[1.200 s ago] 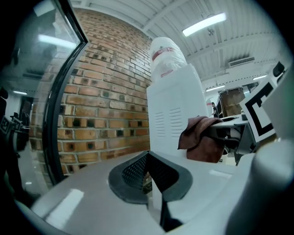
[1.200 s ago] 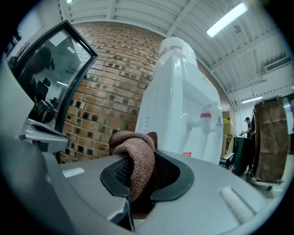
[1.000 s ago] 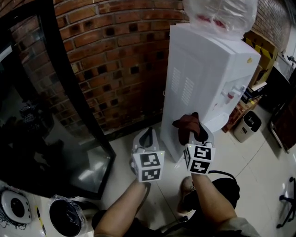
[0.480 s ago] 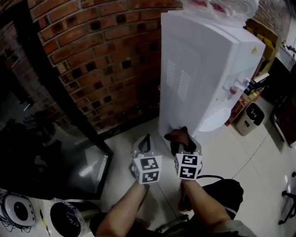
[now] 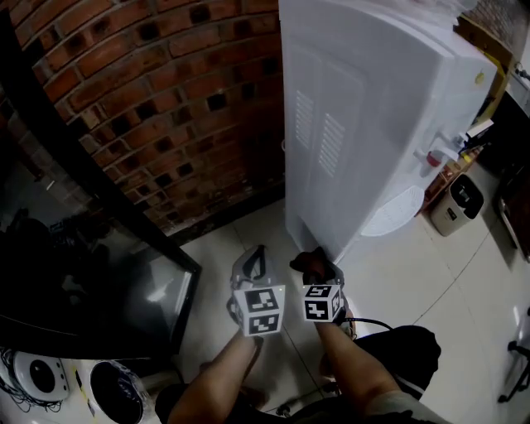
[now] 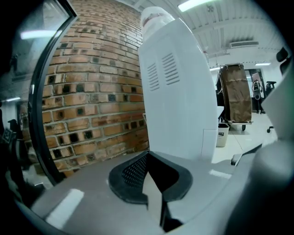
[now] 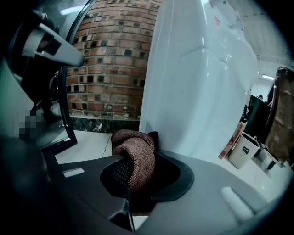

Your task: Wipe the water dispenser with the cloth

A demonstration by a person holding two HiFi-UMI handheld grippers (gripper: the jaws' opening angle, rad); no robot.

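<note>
Right tool [image 7: 141, 178] tight around cloth [image 7: 136, 148]

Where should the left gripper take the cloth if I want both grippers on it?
Take the rolled wad of the cloth sticking out past the right gripper's tips, coming in sideways from the left gripper's side. The right jaws pinch the rest, and the water dispenser stands close beyond it.

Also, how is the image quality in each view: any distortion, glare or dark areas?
Head view: dim overall, the glass panel nearly black with one bright reflection, the white water dispenser brightest. Left gripper view: strong fisheye, the dispenser's edges bow, corners black, a ceiling light glares at top. Right gripper view: same fisheye and dark corners; the cloth in the jaws looks sharp.
</note>
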